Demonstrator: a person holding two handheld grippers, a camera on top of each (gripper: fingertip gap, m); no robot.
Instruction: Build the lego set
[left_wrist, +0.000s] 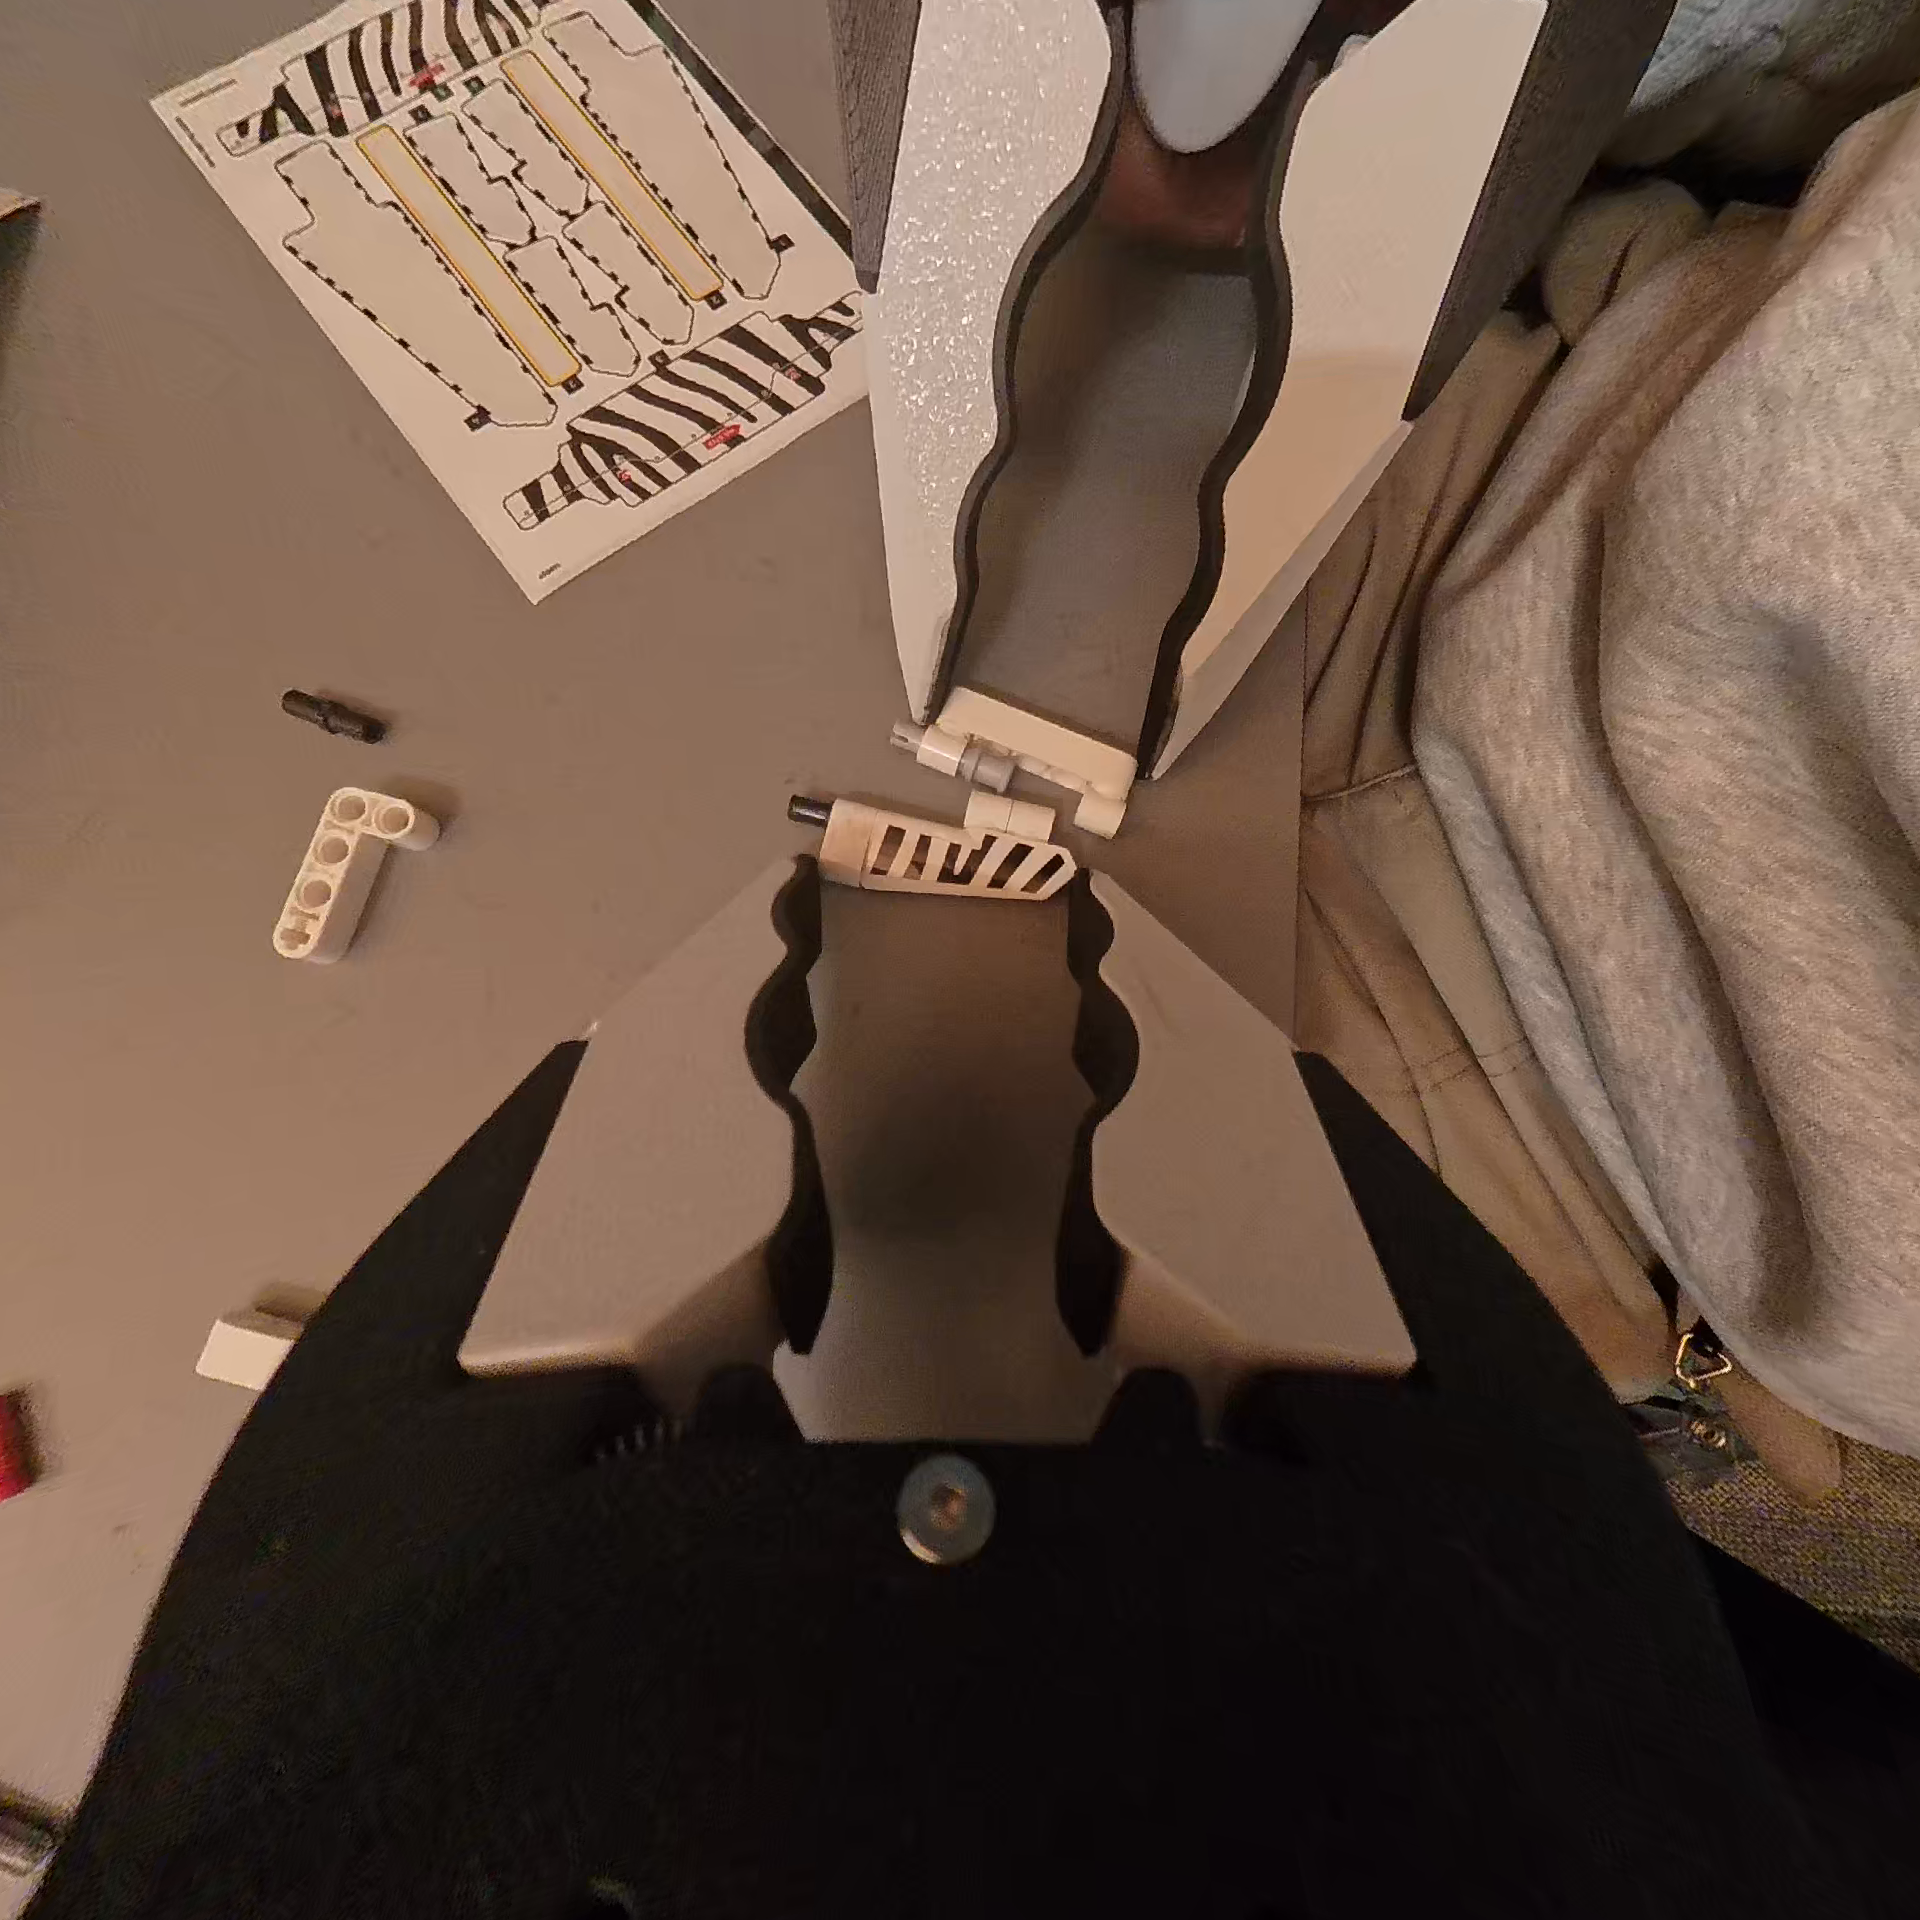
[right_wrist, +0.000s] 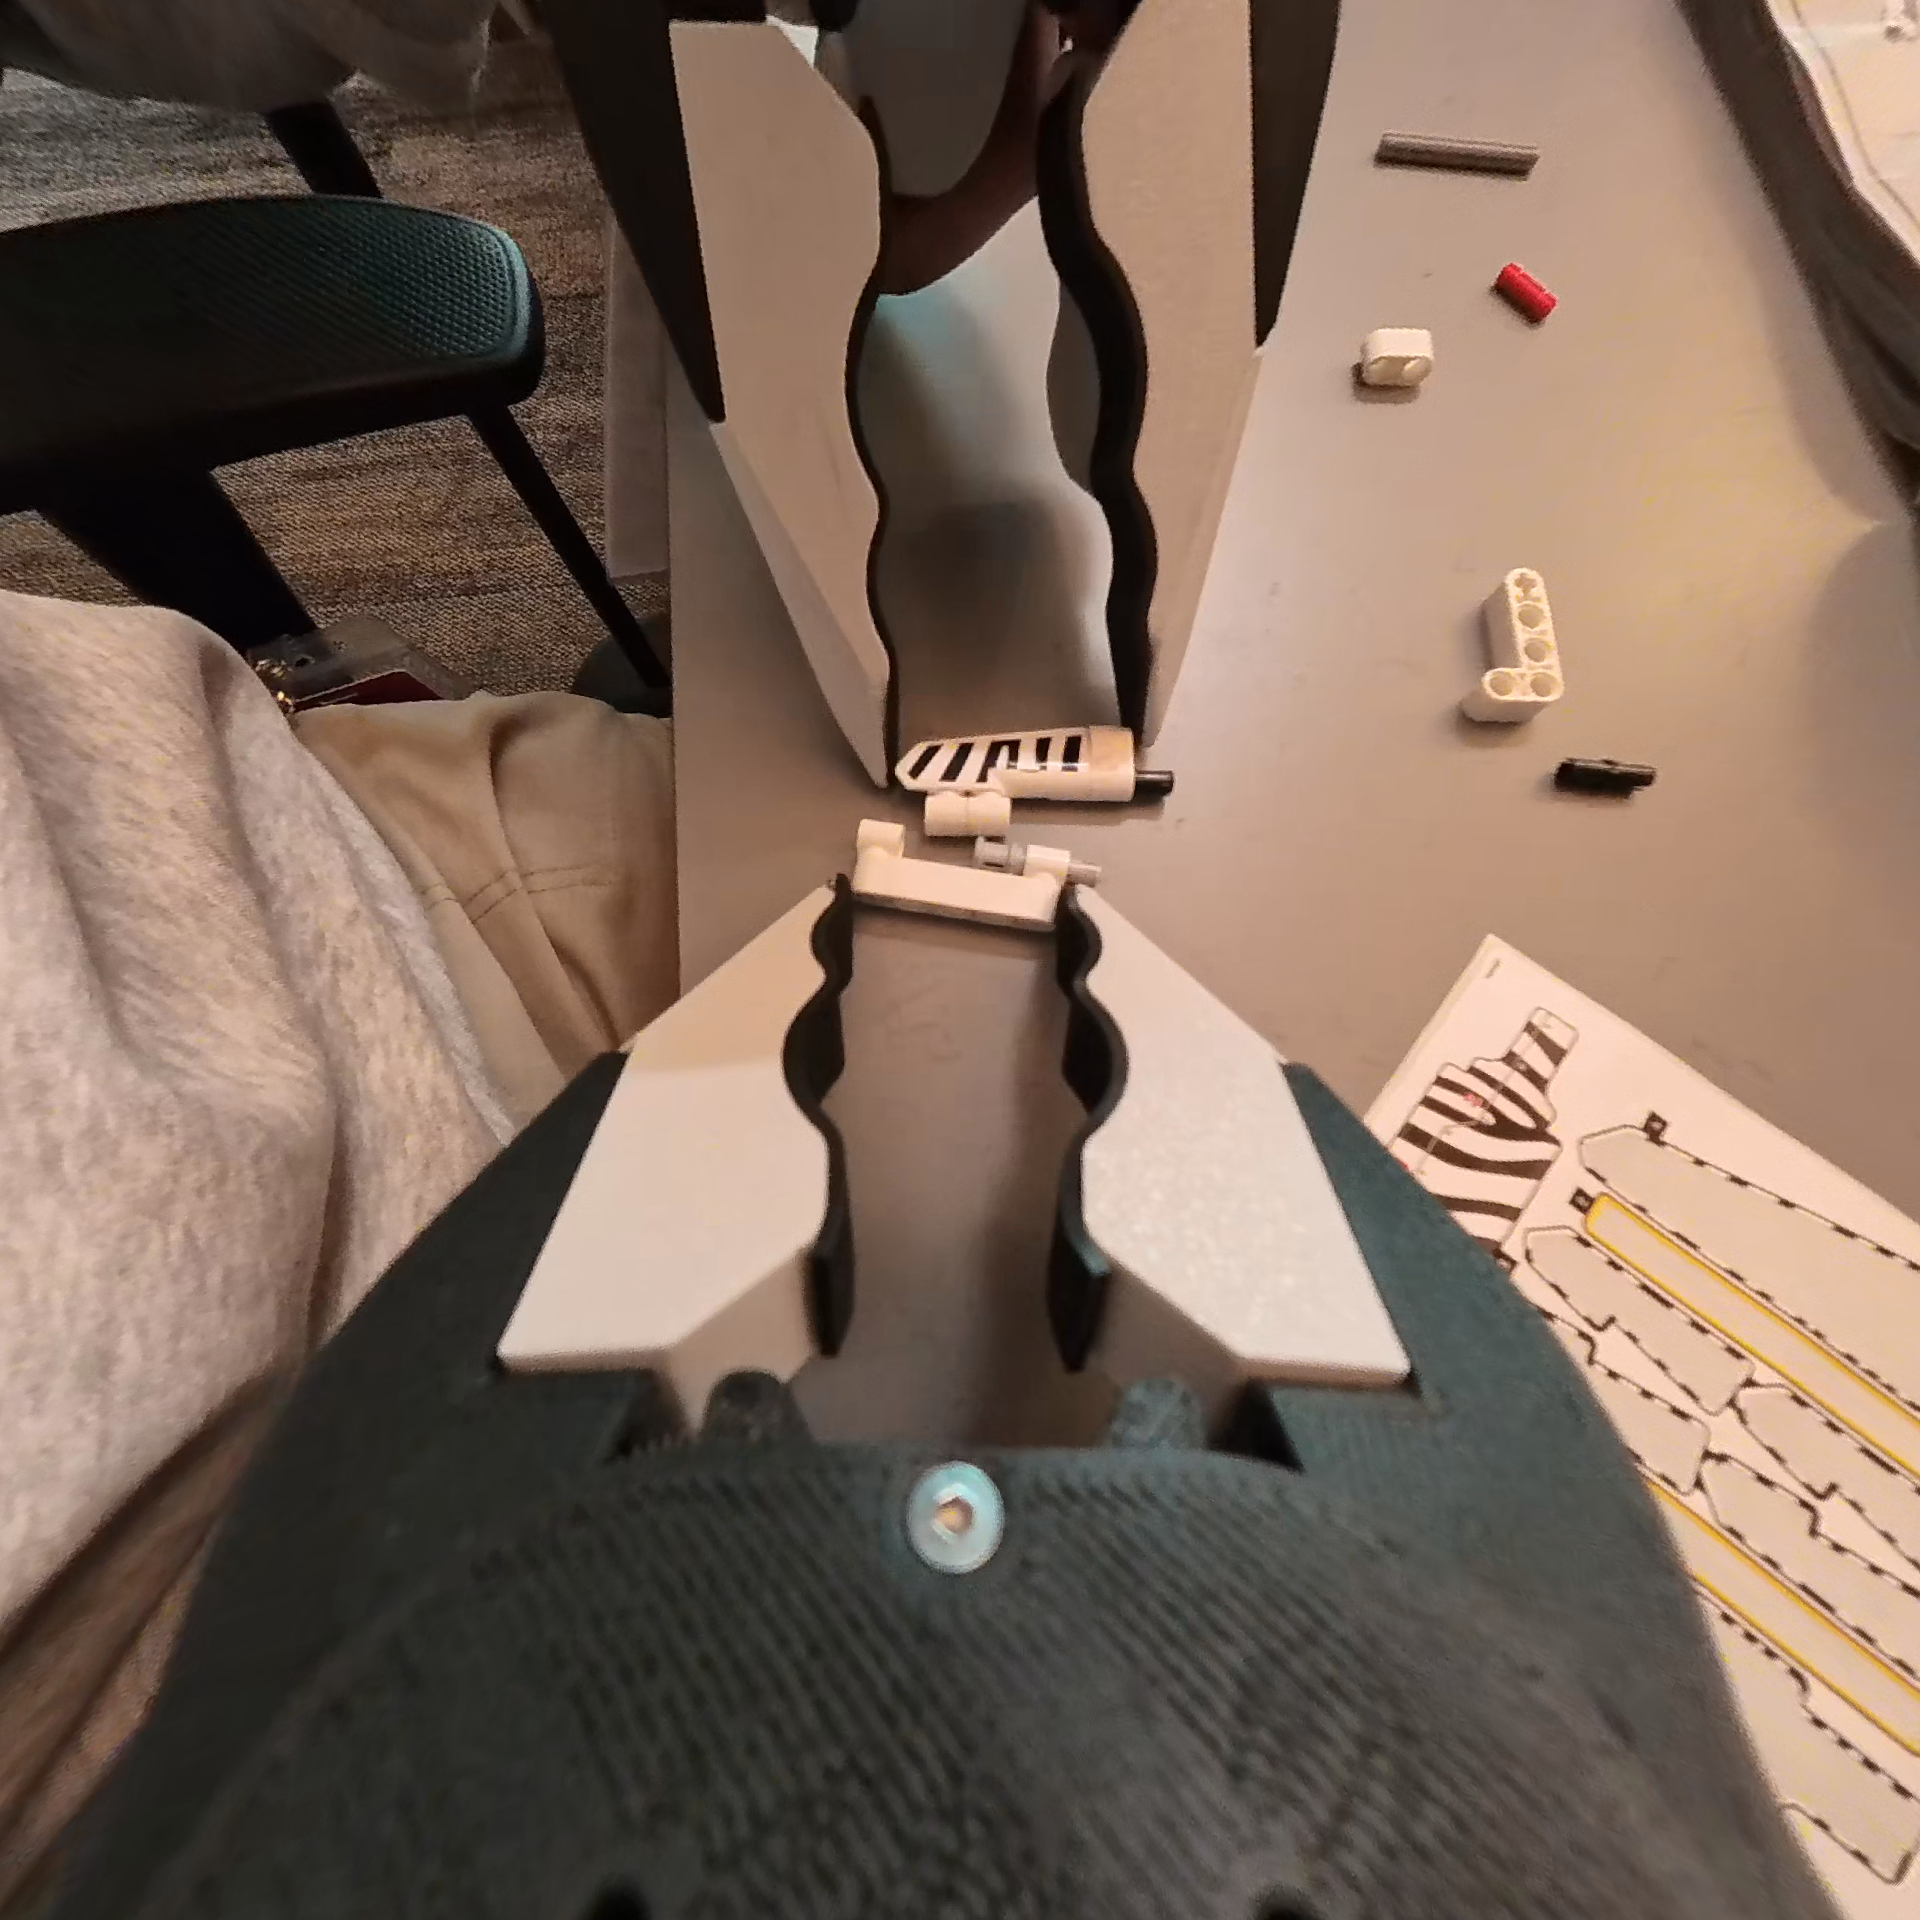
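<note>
Left gripper (left_wrist: 943, 871): its fingers are closing on the ends of a zebra-striped white panel (left_wrist: 948, 858), spread about as wide as the panel is long; the panel is lying across the tips, with a black pin (left_wrist: 808, 809) sticking out of one end.
Right gripper (right_wrist: 958, 902): it is facing the left one tip to tip and pinching a plain white panel piece (right_wrist: 956, 891) across its tips, opened to that piece's width.
Joint: a small white connector (right_wrist: 968, 810) and a grey pin (right_wrist: 1000, 854) are sitting between the two panels; whether they are fully seated, I cannot tell.
Table (left_wrist: 644, 665): the grey top is lying below both held parts, which are near the edge beside the person's grey sweater (left_wrist: 1683, 727).
Loose parts: a white L-shaped liftarm (left_wrist: 343, 869) and a black pin connector (left_wrist: 332, 716) are lying well apart from the grippers; a short white beam (right_wrist: 1394, 356), a red bush (right_wrist: 1525, 290) and a dark axle (right_wrist: 1455, 154) are lying farther off.
Sticker sheet (left_wrist: 520, 281): it is lying flat, showing zebra stripes and emptied outlines.
</note>
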